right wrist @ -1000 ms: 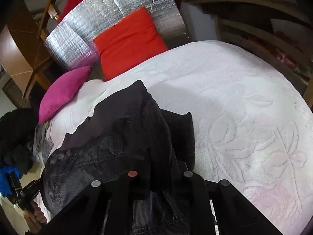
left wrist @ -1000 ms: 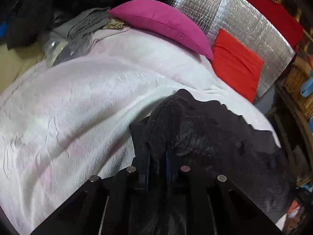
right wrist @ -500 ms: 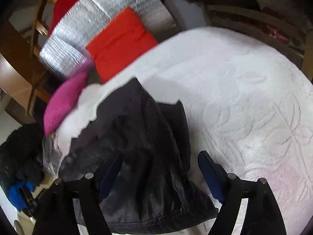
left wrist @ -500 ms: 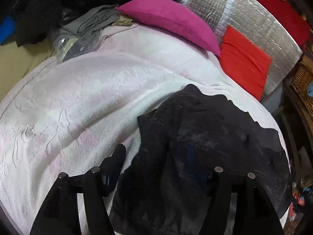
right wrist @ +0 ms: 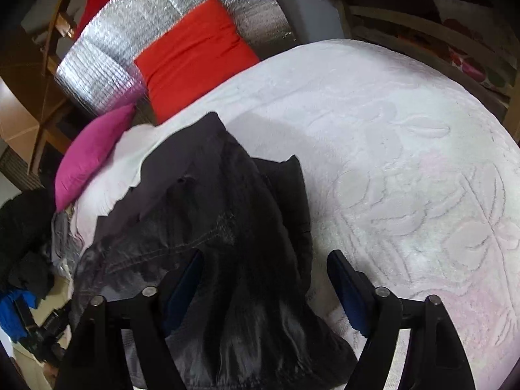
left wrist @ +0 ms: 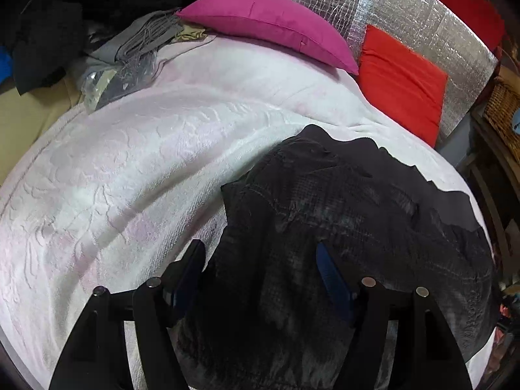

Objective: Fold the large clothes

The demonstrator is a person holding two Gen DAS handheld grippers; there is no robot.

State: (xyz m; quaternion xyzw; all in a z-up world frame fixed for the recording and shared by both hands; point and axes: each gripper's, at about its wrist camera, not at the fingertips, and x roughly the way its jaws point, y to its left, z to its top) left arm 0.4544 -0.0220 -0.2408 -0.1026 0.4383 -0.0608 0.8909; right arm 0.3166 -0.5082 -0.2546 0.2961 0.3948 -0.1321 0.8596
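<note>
left hand-held gripper (left wrist: 260, 266) jaws closing, pads clear of cloth | right hand-held gripper (right wrist: 265, 271) likewise | dark denim garment (left wrist: 341, 214) heaped lower centre on bed (left wrist: 130, 169): likely heavy, limp, grippy; take hem corners | open bedspread beyond; magenta pillow (left wrist: 269, 22) upper frame

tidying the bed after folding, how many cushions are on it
2: a magenta cushion at the head of the white bedspread, and a red cushion beside it against the silver panel. More may be hidden behind the dark clothes.
</note>
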